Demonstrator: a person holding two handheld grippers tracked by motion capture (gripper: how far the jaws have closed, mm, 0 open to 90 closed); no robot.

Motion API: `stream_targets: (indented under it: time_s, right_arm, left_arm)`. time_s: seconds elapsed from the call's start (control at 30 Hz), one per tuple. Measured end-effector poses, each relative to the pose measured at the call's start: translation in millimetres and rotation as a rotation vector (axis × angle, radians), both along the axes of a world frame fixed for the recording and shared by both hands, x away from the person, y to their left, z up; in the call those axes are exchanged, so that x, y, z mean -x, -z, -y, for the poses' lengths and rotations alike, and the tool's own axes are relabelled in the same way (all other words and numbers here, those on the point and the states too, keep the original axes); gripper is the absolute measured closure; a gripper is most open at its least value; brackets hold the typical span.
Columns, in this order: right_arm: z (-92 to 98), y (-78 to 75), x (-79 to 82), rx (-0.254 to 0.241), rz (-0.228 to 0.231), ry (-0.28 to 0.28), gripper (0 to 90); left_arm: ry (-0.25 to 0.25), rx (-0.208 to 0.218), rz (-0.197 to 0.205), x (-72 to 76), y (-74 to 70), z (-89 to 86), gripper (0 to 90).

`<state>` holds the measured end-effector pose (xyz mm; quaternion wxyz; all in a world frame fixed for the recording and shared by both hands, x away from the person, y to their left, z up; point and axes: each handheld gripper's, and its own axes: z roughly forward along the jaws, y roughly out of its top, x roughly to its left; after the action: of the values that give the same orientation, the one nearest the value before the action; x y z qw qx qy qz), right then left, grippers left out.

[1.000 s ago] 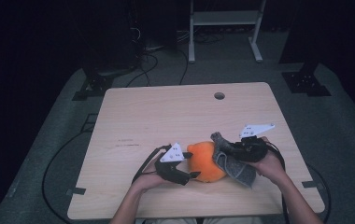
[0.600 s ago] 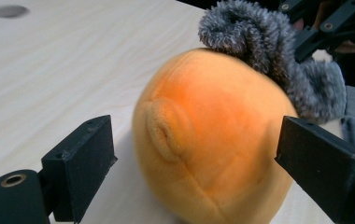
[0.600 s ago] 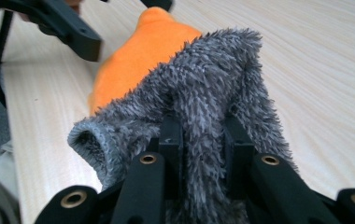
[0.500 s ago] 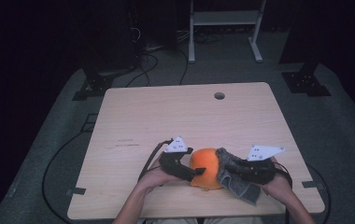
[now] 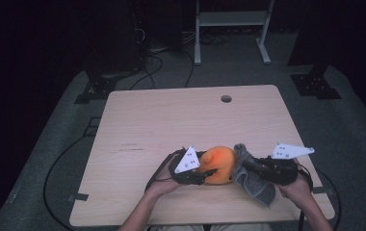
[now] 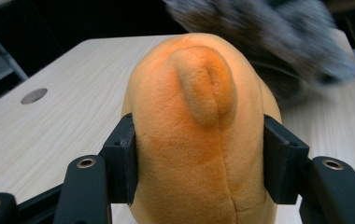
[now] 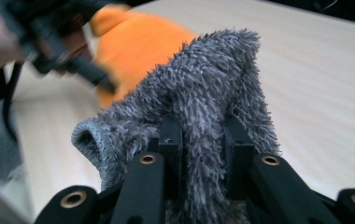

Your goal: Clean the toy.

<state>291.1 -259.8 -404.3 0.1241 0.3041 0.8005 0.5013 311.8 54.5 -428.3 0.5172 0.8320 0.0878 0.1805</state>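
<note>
Left gripper (image 6: pixel 199 154) jaws just closing, now squeezing orange plush toy (image 6: pixel 199 130) on tabletop (image 5: pixel 171 120); right gripper (image 7: pixel 203 140) jaws pinching grey fuzzy sock (image 7: pixel 203 98) beside it.

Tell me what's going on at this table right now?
A person works at a wooden table with a gripper in each hand. The left gripper has just been closing and its pads now press both sides of an orange plush toy. The right gripper is shut on a fuzzy grey sock, holding it right beside the toy near the table's front edge. The sock is not over the toy.
</note>
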Motion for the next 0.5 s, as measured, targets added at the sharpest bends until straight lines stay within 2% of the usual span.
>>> stream_targets:
  time_s: [0.07, 0.1, 0.13, 0.17, 0.2, 0.23, 0.3, 0.37, 0.4, 0.5]
  right_arm:
    - [-3.4, 0.0, -11.8, -0.002, -0.01, 0.005, 72.9]
    - [-7.7, 1.4, -18.4, 0.005, -0.019, 0.005, 72.9]
    - [-15.4, 4.7, -24.8, 0.02, -0.036, -0.005, 72.9]
    - [-21.1, 7.3, -27.4, 0.033, -0.043, -0.019, 73.1]
    - [-31.3, 10.3, -28.2, 0.06, -0.042, -0.033, 73.2]
    - [-36.7, 10.3, -27.4, 0.068, -0.037, -0.039, 73.2]
    - [-48.0, 4.7, -24.0, 0.069, -0.009, -0.063, 73.3]
    - [-56.7, 0.7, -20.4, 0.09, 0.02, -0.077, 73.3]
    - [-59.5, 0.3, -18.7, 0.098, 0.028, -0.075, 73.4]
    - [-58.4, 3.7, -18.2, 0.09, 0.028, -0.068, 73.3]
  left_arm:
    - [0.037, -0.014, -0.025, -2.1, 7.1, -3.8, 38.5]
    - [0.031, 0.004, -0.05, -3.8, 8.3, -7.4, 37.0]
    - [0.018, 0.006, -0.082, -5.9, 7.5, -9.3, 31.0]
    - [-0.001, -0.001, -0.153, -9.6, 5.1, -11.6, 23.9]
    - [-0.017, -0.007, -0.18, -11.4, 3.4, -12.7, 16.6]
    - [-0.03, -0.004, -0.199, -12.8, 1.5, -15.1, 13.7]
    - [-0.027, 0.004, -0.214, -13.5, -1.9, -19.9, 13.0]
    - [-0.022, -0.016, -0.204, -12.3, -1.1, -25.4, 20.8]
    - [-0.021, -0.018, -0.204, -12.1, 0.3, -27.3, 25.0]
    - [-0.021, -0.011, -0.203, -11.2, 6.2, -32.6, 29.9]
